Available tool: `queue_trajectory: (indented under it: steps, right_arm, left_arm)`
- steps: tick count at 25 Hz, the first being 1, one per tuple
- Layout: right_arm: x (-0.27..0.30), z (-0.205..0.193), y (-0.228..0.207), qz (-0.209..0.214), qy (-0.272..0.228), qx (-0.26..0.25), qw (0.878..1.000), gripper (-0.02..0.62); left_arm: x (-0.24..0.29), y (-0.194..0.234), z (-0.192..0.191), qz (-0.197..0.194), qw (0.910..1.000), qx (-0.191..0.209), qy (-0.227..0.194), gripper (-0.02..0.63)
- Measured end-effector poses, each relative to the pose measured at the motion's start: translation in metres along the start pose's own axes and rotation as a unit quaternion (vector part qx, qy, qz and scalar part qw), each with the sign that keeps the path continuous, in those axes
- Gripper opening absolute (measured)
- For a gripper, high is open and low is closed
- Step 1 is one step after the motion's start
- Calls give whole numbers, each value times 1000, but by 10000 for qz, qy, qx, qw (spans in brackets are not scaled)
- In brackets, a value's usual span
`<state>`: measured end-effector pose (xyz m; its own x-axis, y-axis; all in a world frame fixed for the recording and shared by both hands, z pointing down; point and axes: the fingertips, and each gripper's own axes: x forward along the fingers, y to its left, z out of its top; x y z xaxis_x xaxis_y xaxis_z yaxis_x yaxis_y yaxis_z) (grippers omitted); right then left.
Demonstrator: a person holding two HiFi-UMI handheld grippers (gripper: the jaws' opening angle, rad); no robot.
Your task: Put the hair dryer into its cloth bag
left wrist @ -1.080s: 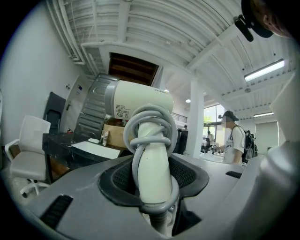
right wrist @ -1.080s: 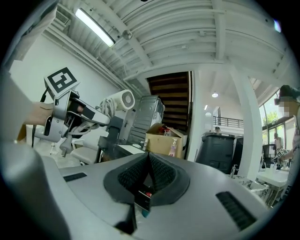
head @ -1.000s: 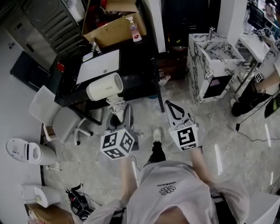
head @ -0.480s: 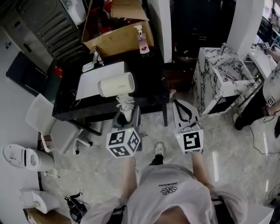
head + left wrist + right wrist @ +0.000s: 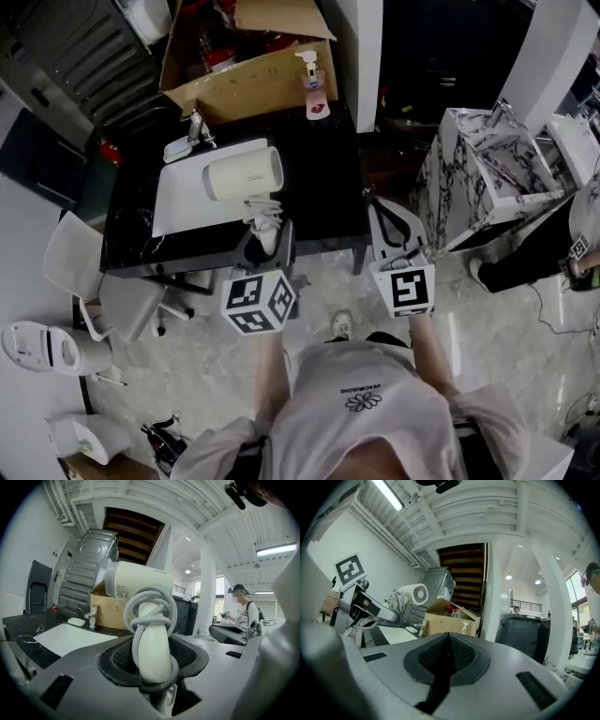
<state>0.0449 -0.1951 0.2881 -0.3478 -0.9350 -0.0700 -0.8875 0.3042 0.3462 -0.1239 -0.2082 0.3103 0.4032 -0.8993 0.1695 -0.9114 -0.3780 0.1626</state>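
A cream hair dryer (image 5: 244,175) with its grey cord wound round the handle (image 5: 151,634) stands upright in my left gripper (image 5: 265,236), which is shut on the handle. The dryer's barrel hangs over the white basin (image 5: 187,197) of a black table (image 5: 323,202). From the left gripper view the handle fills the space between the pads of my left gripper (image 5: 152,665). My right gripper (image 5: 384,211) is level beside it, over the table's right front corner, shut with nothing seen in it. The right gripper view shows my right gripper (image 5: 449,639) closed and the hair dryer (image 5: 415,594) to its left. No cloth bag is in view.
An open cardboard box (image 5: 248,75), a tap (image 5: 197,125) and a pink pump bottle (image 5: 314,89) stand at the table's far edge. A marble-patterned cabinet (image 5: 483,164) is on the right and a white chair (image 5: 89,267) on the left. A person (image 5: 553,248) stands at the right edge.
Both grippers have travelled forward together to the black table. The dryer, still gripped by its handle, has gone from the table's front edge to over the white basin.
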Motion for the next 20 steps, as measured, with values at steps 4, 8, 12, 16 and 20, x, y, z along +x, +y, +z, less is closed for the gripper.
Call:
queue_trajectory:
  steps: [4, 8, 12, 16, 20]
  right_arm:
    - [27, -17, -2, 130, 337, -41, 9993, 12]
    - [42, -28, 5, 487, 399, -28, 9980, 12]
    - [44, -40, 19, 1058, 527, 167, 9929, 12]
    - [46, -47, 18, 1284, 658, 141, 9894, 12]
    - [49, -50, 21, 1648, 694, -6, 9839, 12]
  left_arm:
    - [21, 9, -2, -97, 9998, -102, 131, 187]
    - [30, 12, -8, -75, 9998, 79, 189, 187]
    - [32, 11, -15, -118, 9997, -33, 200, 187]
    - [39, 9, -18, 32, 9997, -66, 228, 187]
    - [38, 7, -21, 209, 9993, -52, 317, 187]
